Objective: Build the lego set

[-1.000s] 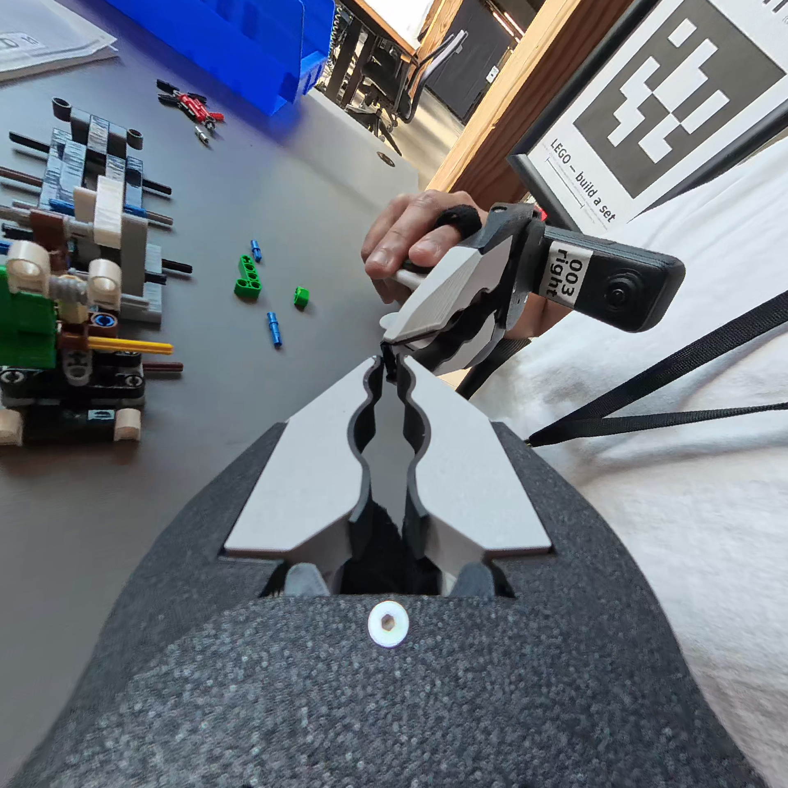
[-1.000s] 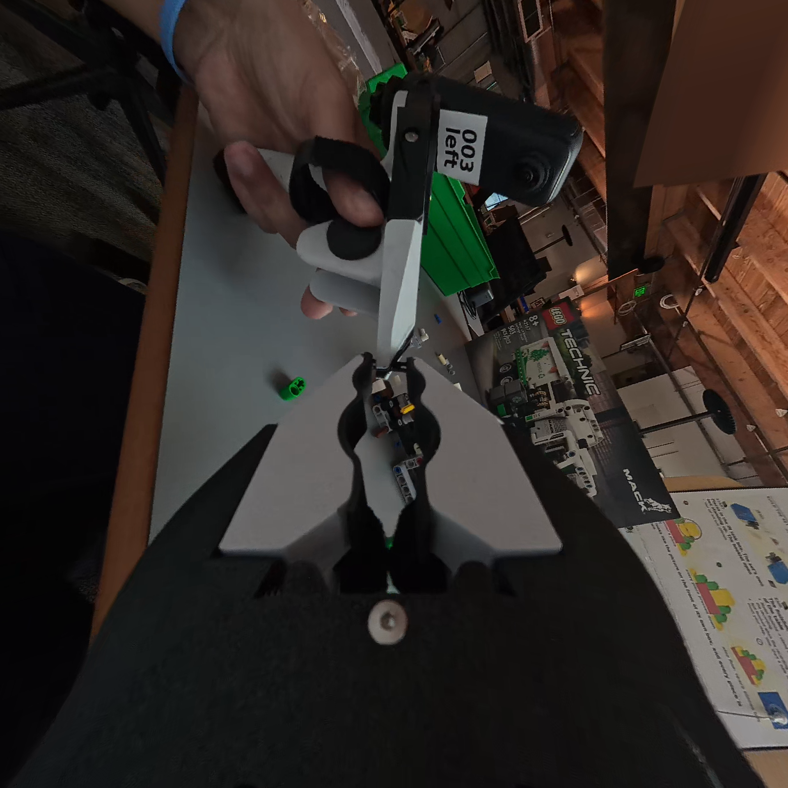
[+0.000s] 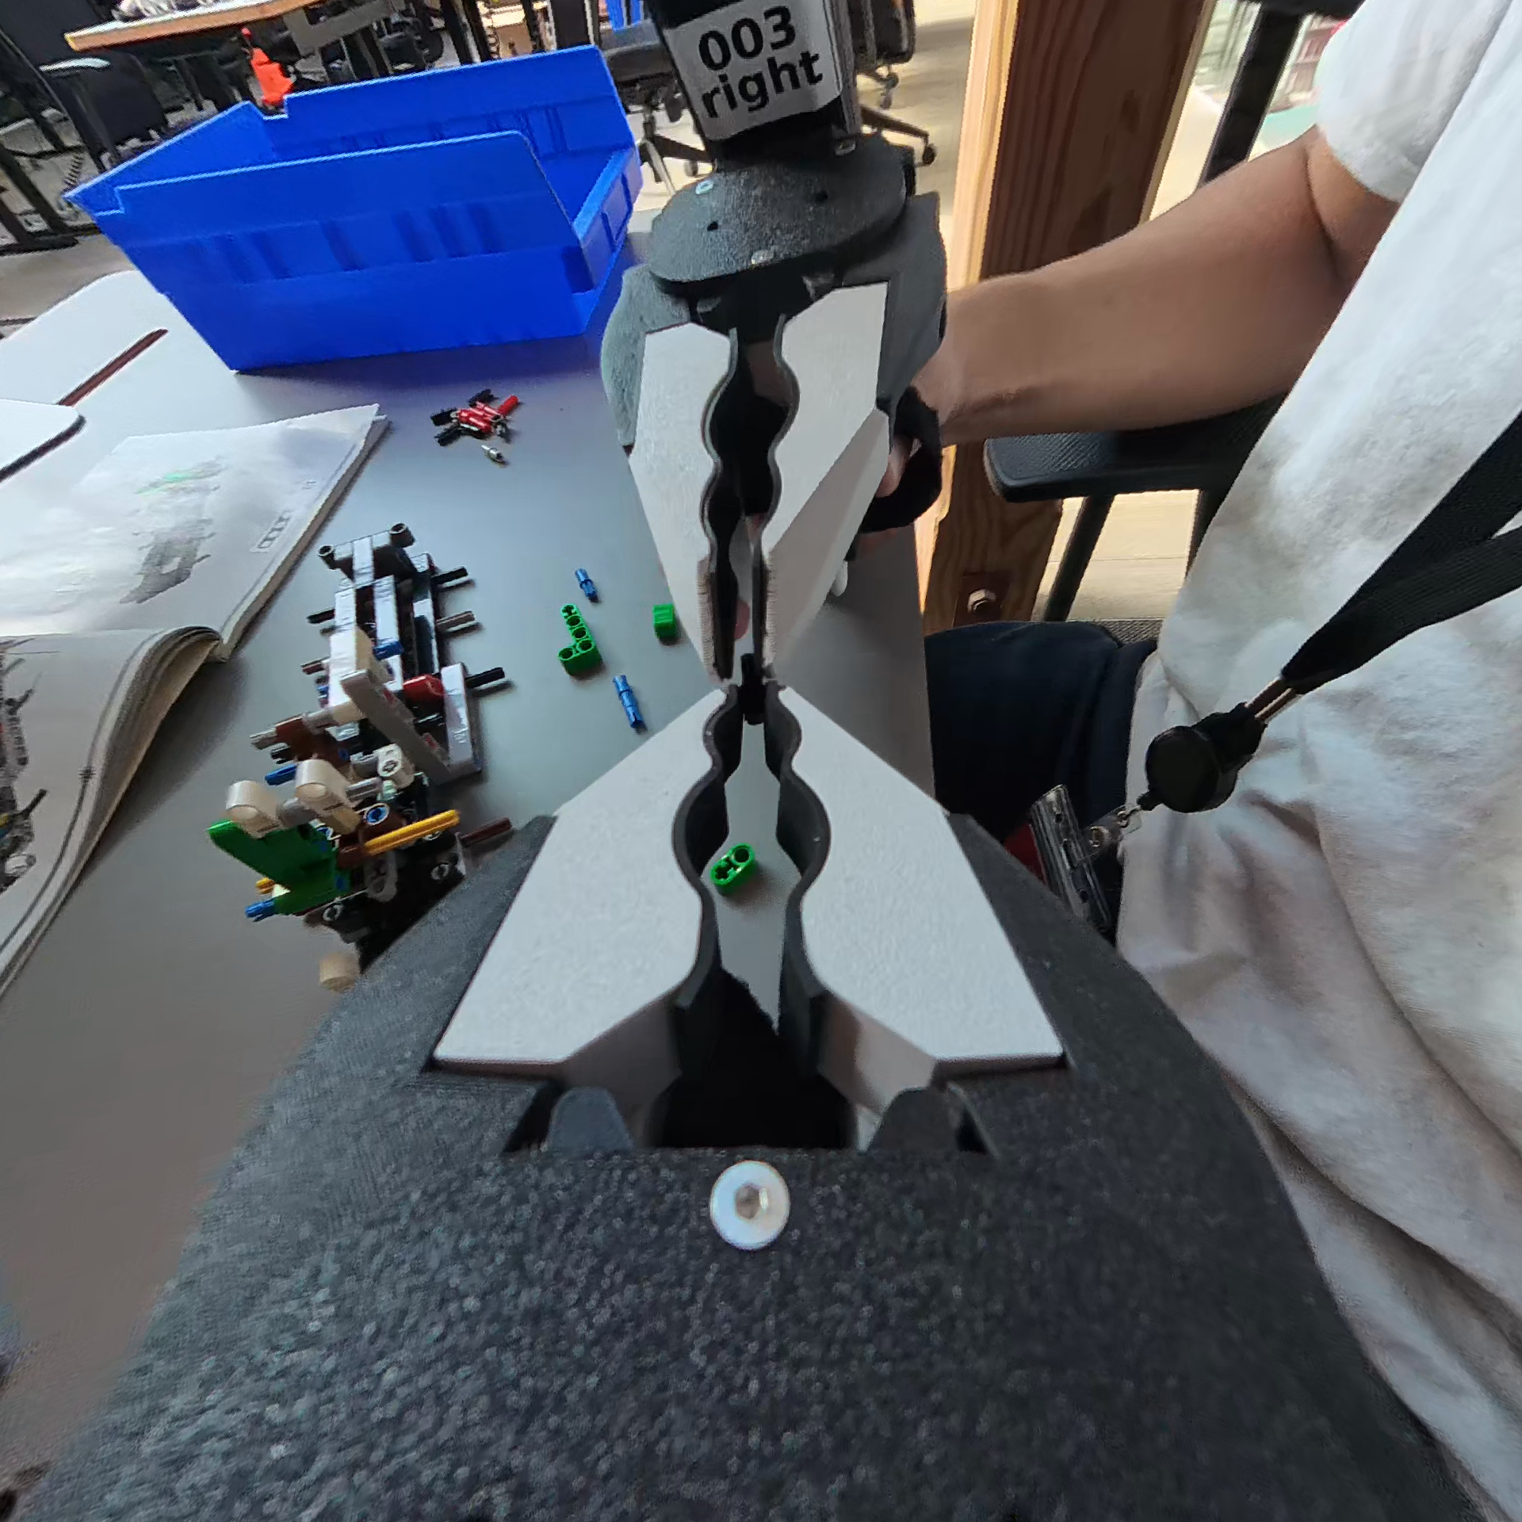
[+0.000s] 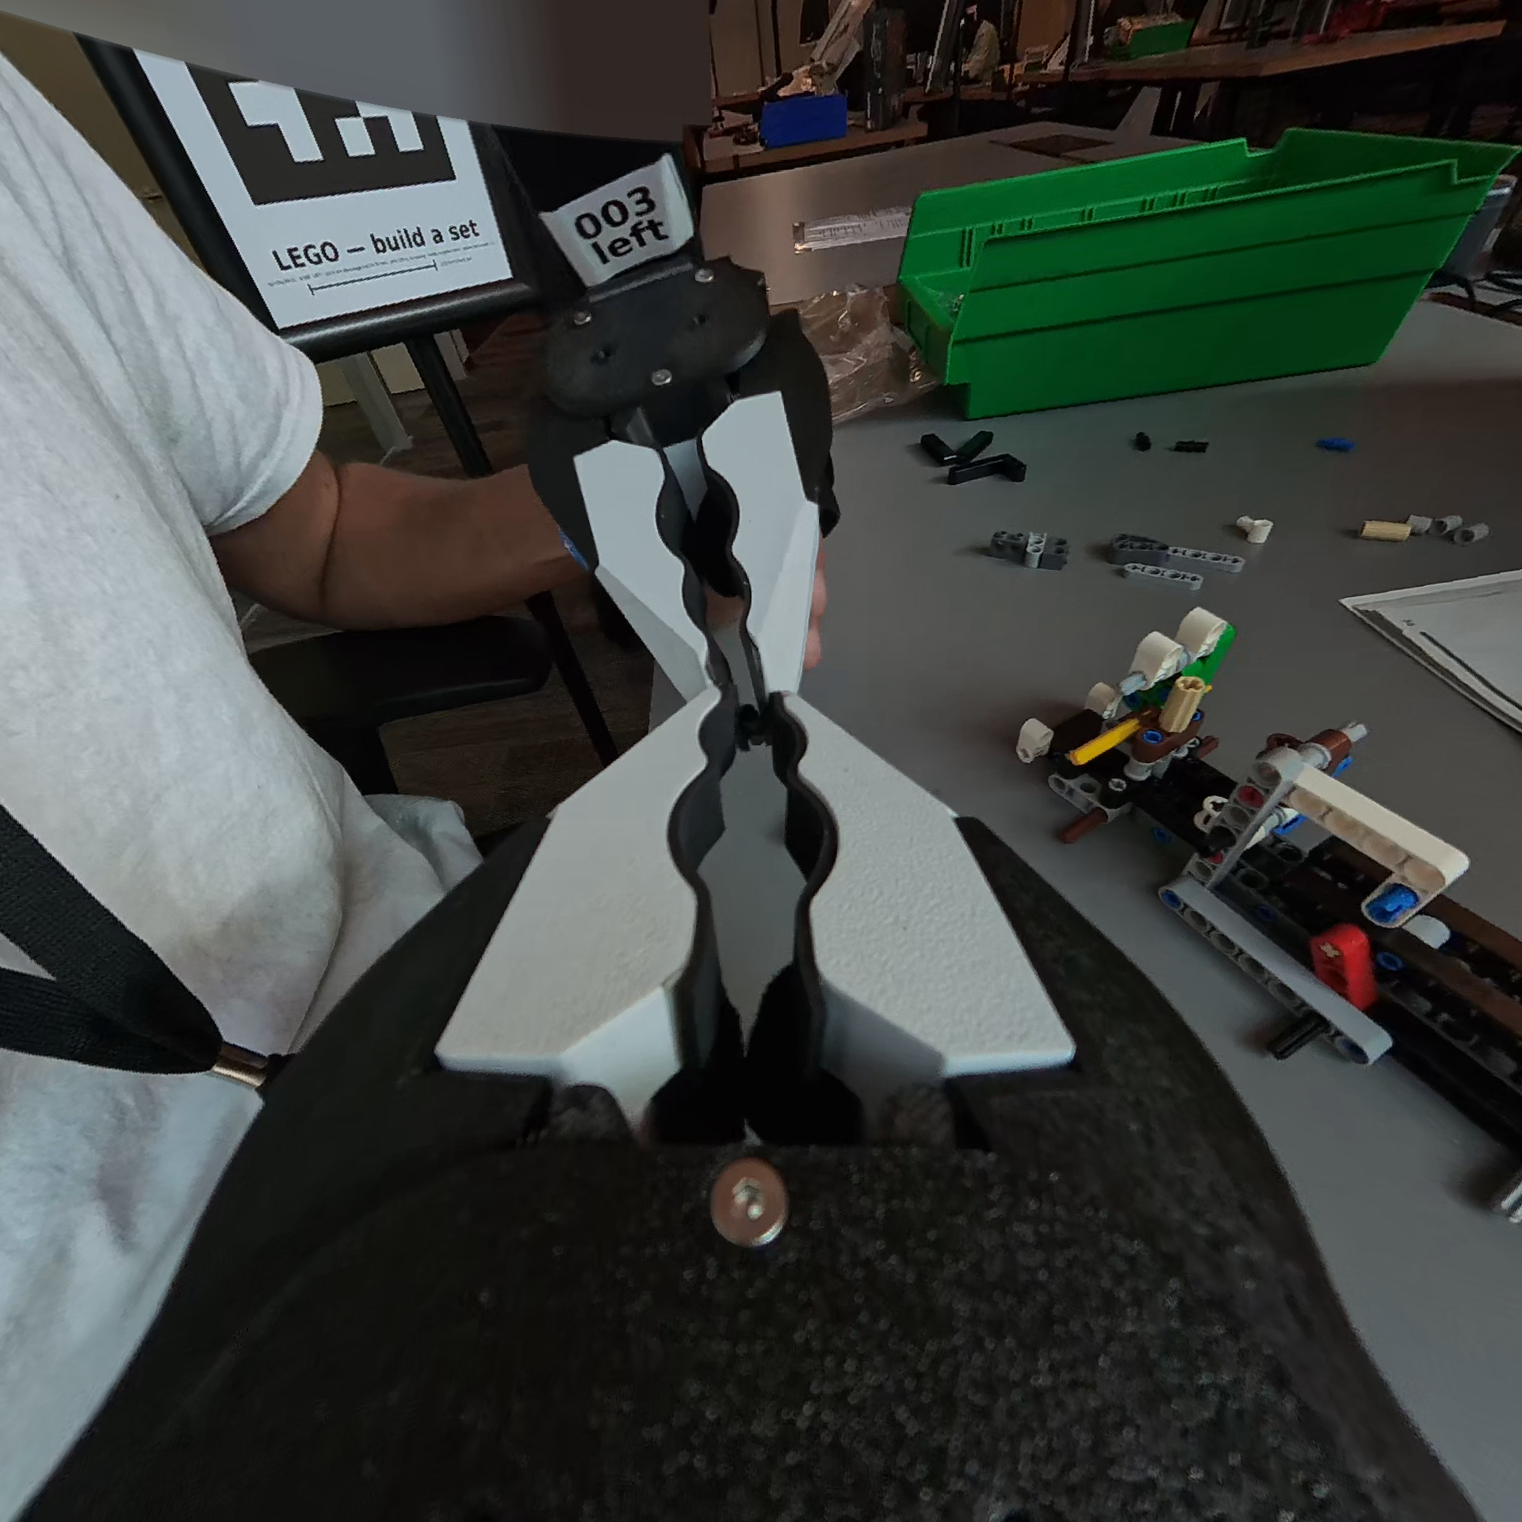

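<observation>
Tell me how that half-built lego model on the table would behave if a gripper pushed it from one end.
The half-built lego model is long and lies flat, so it would probably slide or pivot rather than tip. Its thin axles and the yellow rod stick out sideways and look apt to snag or pop loose. It probably weighs little.

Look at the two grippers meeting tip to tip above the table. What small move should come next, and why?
Probably a short push of the two grippers straight toward each other. The left gripper and the right gripper meet tip to tip, jaws nearly closed on a small black piece between them, held in the air beside the partly built model. What the piece is cannot be told.
</observation>
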